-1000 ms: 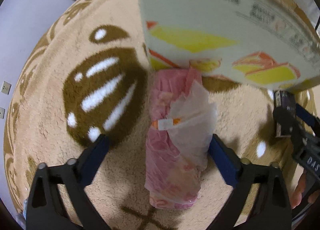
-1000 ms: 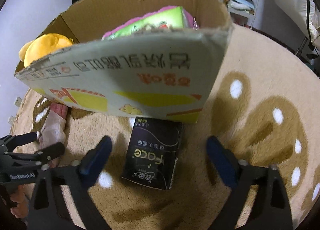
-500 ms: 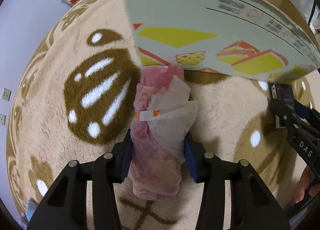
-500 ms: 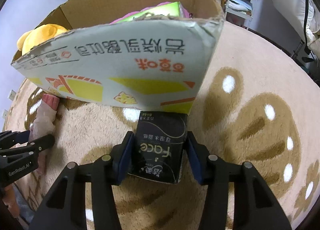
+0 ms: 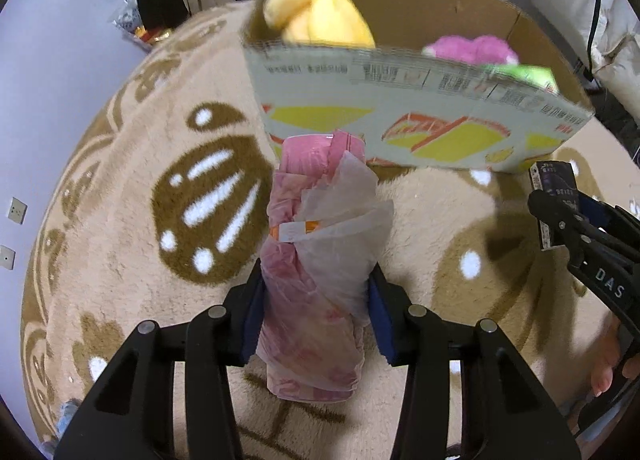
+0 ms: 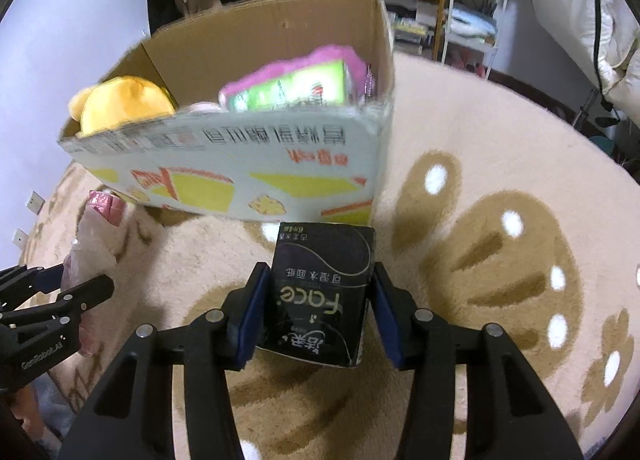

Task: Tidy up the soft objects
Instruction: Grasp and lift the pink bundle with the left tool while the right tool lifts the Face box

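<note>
The left gripper (image 5: 316, 314) was clamped on one pink plastic-wrapped bundle (image 5: 320, 280), its blue pads pressing both sides of the lower half. The right gripper (image 6: 318, 314) was likewise closed on one black tissue pack (image 6: 322, 296), pads tight against its two long sides. A second earlier both pairs of jaws stood wide with the items lying untouched between them; half a second ago they had already closed, and they had narrowed no further since. Both items now appeared raised off the beige carpet (image 6: 500, 139), and the view had tipped up so the inside of the box showed.

Just beyond both held items stood one cardboard box (image 6: 256, 163), open at the top. Inside it lay three soft things: one yellow plush toy (image 6: 124, 103), one pink fluffy item (image 6: 332, 55), and one green packet (image 6: 292, 89) resting against the pink one. The carpet carried brown patches with white spots. In the left view the right gripper appeared at the right edge with the black pack in it; in the right view the left gripper showed at the left edge with the pink bundle.
</note>
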A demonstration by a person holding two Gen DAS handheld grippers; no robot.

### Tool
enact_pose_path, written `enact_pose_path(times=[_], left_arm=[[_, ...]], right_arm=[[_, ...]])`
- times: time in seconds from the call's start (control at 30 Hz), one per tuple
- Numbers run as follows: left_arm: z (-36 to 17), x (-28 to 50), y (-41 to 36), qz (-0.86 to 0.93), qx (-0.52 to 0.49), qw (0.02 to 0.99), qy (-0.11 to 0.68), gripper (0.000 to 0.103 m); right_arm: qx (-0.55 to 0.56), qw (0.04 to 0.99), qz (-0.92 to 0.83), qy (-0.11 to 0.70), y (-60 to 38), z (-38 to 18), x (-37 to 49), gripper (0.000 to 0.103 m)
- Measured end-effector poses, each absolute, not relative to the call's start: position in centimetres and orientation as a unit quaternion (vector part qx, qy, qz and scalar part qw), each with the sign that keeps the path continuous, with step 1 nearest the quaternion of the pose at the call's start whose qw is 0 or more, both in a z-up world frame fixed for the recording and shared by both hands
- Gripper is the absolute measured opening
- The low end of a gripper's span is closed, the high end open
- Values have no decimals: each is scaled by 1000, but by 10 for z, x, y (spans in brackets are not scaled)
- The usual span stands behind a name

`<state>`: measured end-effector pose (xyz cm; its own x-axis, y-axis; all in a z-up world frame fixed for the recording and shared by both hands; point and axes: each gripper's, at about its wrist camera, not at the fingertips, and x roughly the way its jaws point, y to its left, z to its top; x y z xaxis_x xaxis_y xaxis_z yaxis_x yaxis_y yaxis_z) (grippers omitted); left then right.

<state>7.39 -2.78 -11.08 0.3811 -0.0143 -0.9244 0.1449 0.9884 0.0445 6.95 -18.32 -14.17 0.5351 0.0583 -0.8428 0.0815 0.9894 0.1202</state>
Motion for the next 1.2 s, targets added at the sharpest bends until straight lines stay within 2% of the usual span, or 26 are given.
enact_pose_path(times=[0.37, 0.67, 1.2], left_arm=[[-37, 58, -21, -40, 44, 905, 422, 44], [4, 54, -13, -38, 37, 949, 310, 44], [20, 98, -30, -62, 39, 954, 291, 44]], right_arm=[[80, 917, 14, 390, -176, -75, 46, 52], [77, 939, 16, 335, -174, -52, 44, 52], [85, 948, 27, 304, -180, -45, 79, 52]])
